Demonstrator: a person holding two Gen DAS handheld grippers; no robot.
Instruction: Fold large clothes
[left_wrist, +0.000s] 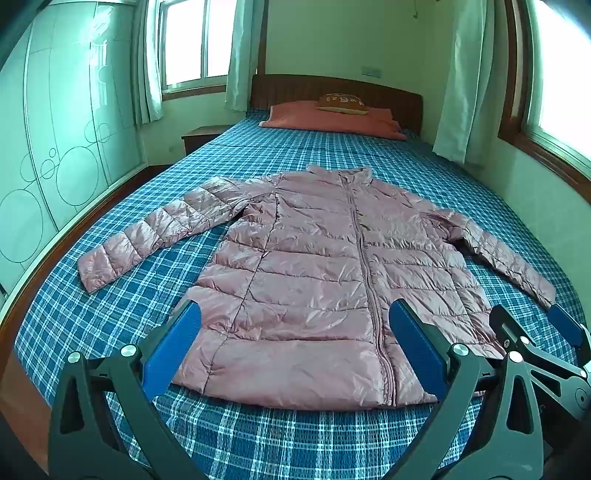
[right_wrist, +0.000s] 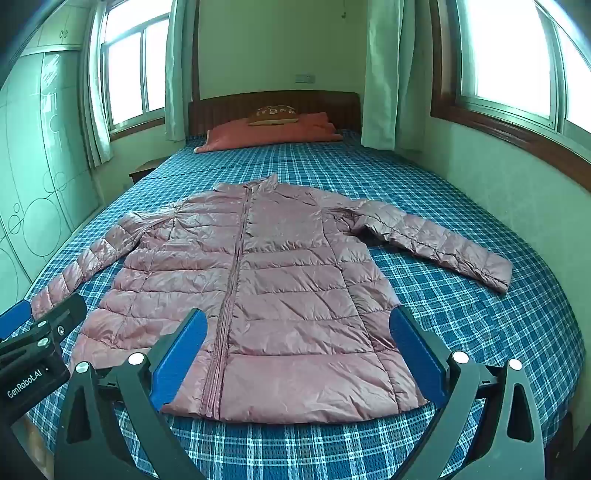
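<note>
Left wrist view: the left tongs (left_wrist: 295, 347) are hovering over the foot edge of the bed (left_wrist: 110, 295), jaws spread to their widest and holding nothing.
Right wrist view: the right tongs (right_wrist: 299, 350) are hovering beside them, likewise spread wide and gripping nothing.
Jacket position: the pink quilted jacket (left_wrist: 314, 266) is lying flat and zipped on the plaid bedspread, hem toward the foot edge, collar toward the headboard end.
Sleeves: the left sleeve (left_wrist: 147, 236) is reaching toward the left edge of the bed; the right sleeve (right_wrist: 436, 240) is reaching toward the right edge.
Task status: no fold is showing; judged as the approach before the first grasp.
Risk, slippage: the shiny shell is looking slick, so a shallow pinch is likely to slide off during lifting.
Risk, single layer: catching only the top layer is likely to drag the front panel and leave the back bunching.
Risk, bedspread: closing too low is likely to pinch the plaid cover along with the hem.
Risk, collision: both tongs are working close together, so crossing paths could make them knock.
Far end: a pillow (left_wrist: 332, 118) is resting by the headboard, well apart from the jacket.
</note>
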